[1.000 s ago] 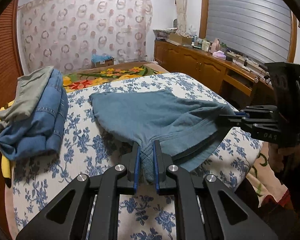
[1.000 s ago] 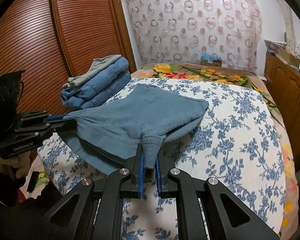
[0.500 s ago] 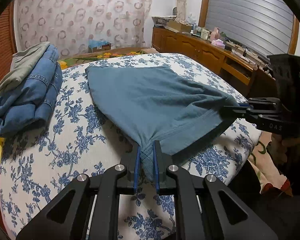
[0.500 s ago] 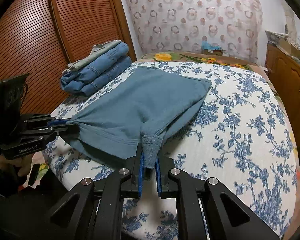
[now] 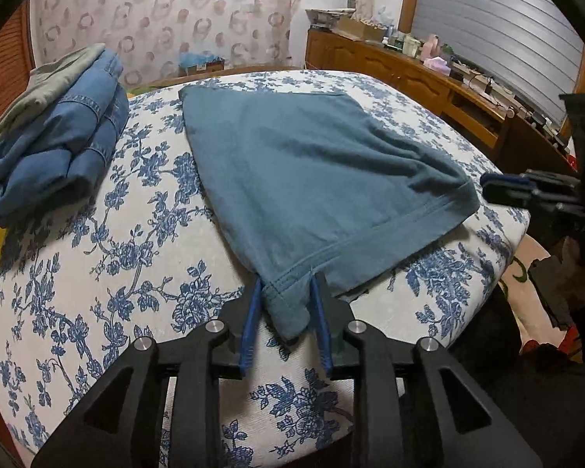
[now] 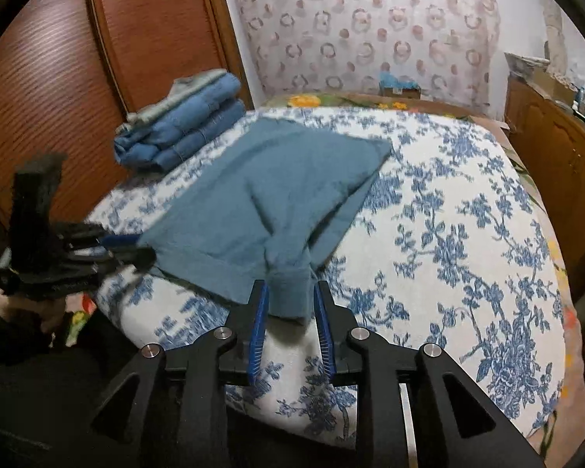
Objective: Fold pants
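Note:
The teal-blue pants [image 5: 312,171] lie folded flat on the floral bedspread [image 5: 97,273], waistband edge toward me; they also show in the right wrist view [image 6: 253,202]. My left gripper [image 5: 286,312] is open, with the pants' near corner lying loose between its blue pads. My right gripper [image 6: 290,312] is open too, the other corner lying between its pads. Each gripper shows in the other's view, the right gripper [image 5: 526,191] at the right and the left gripper [image 6: 97,245] at the left.
A stack of folded jeans with a grey garment on top [image 5: 54,136] sits at the bed's far left [image 6: 183,121]. A wooden dresser [image 5: 429,82] with clutter runs along the right. A wooden wardrobe [image 6: 97,58] stands left of the bed.
Both grippers lowered the pants onto the bed and opened. The corners that were pinched now lie loose between the pads.

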